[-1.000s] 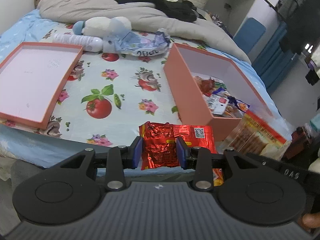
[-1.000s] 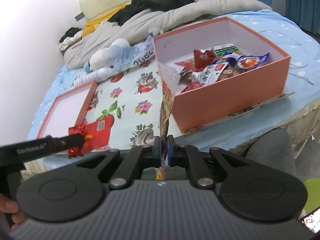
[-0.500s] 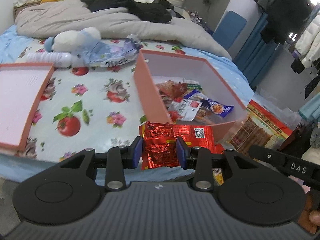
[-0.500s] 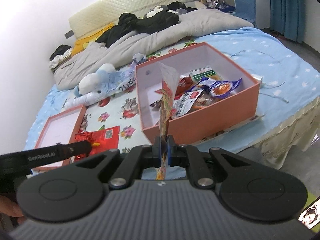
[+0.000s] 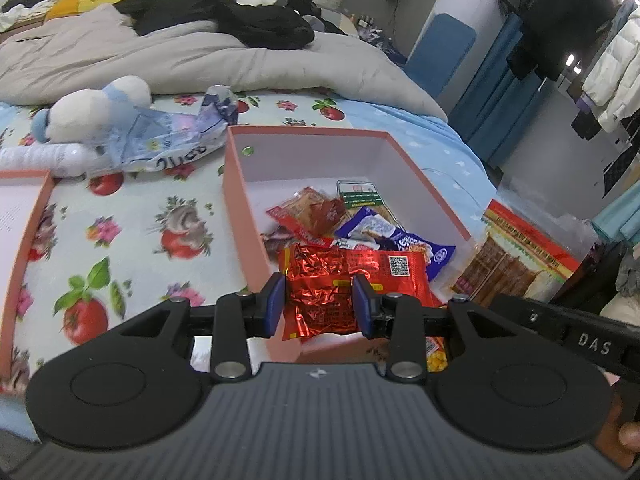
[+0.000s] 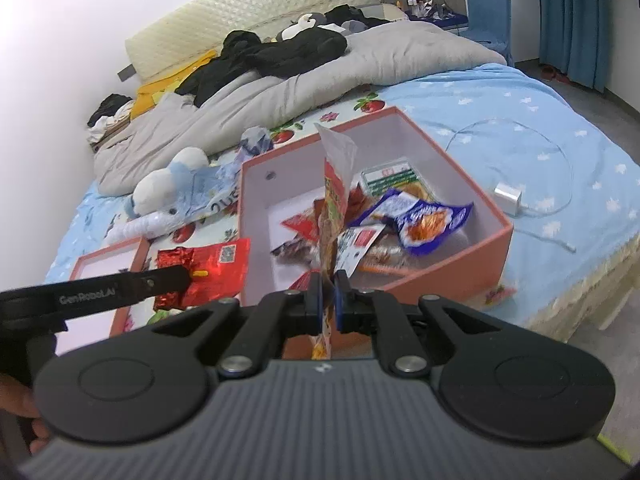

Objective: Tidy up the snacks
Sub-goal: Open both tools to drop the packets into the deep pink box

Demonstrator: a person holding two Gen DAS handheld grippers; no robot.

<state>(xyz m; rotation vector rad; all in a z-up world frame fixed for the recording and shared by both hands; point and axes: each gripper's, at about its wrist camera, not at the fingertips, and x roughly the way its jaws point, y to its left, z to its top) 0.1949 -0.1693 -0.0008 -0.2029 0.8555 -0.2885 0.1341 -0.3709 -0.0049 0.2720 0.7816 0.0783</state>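
Observation:
My left gripper (image 5: 319,305) is shut on a crinkled red foil snack pack (image 5: 344,280) and holds it above the near wall of the open pink box (image 5: 240,208). That pack also shows in the right wrist view (image 6: 216,268). My right gripper (image 6: 329,298) is shut on a tall clear snack bag with red and yellow print (image 6: 334,196), seen edge-on over the pink box (image 6: 460,268). The same bag shows at the right in the left wrist view (image 5: 516,260). Several snack packs (image 6: 424,220) lie in the box.
The pink box lid (image 5: 24,240) lies open side up on the fruit-print sheet at the left. A plush toy (image 5: 88,112) and a crumpled blue-white bag (image 5: 176,140) lie behind. A grey duvet (image 5: 224,60) with black clothes covers the far bed. A white charger (image 6: 508,196) lies right of the box.
Both grippers have risen and moved forward over the box. The red pack, earlier near the bed's front edge, now hangs above the box's near wall, and the tall bag is over the box.

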